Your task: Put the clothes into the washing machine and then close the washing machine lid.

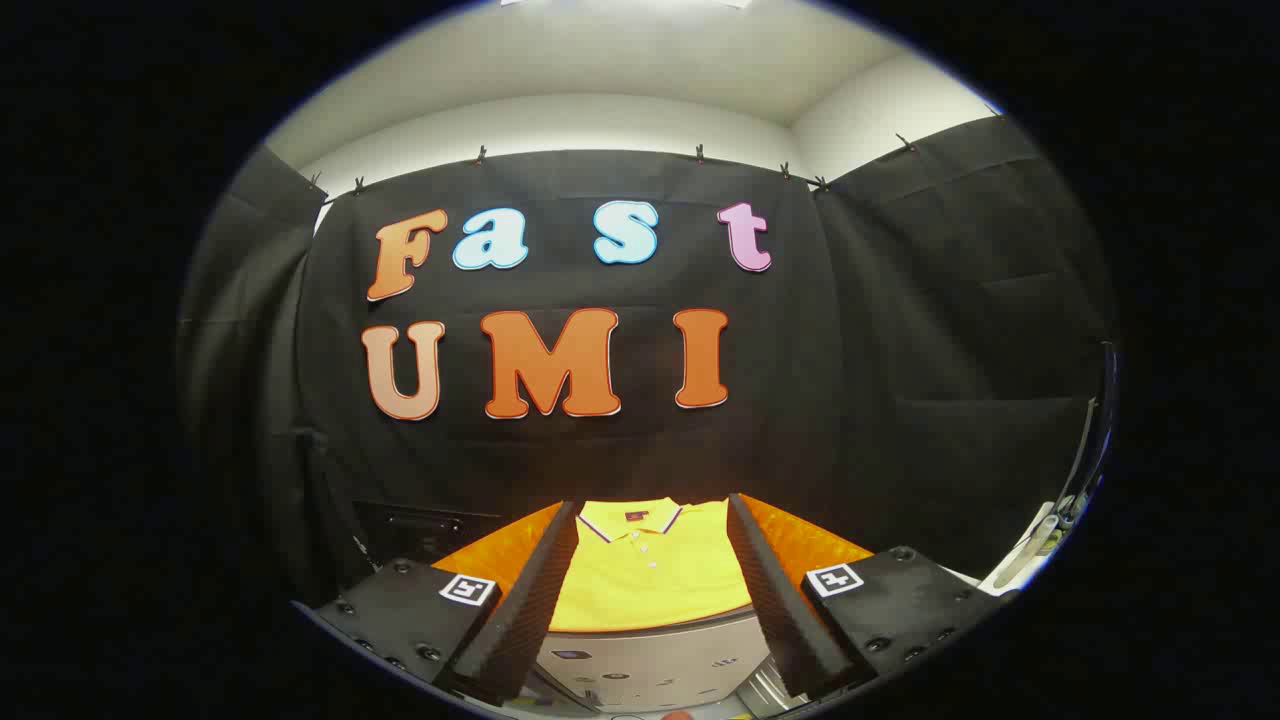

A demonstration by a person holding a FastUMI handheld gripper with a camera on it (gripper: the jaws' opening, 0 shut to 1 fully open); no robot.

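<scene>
Just ahead of the released gripper (650, 600), its 2 fingers spreading wide, a yellow polo shirt (650, 570) is lying flat on the orange desk (800, 545).

Black cloth (900, 330) hangs as the booth's wall well beyond the fingers, pinned along its top edge by small clips (700, 153) and falling in soft folds on both sides. Above it runs a plain white wall (560, 125), meeting a white ceiling (650, 50) that is brightly lit from overhead. A corner of the room shows up beyond the right finger, where two white walls join.
</scene>
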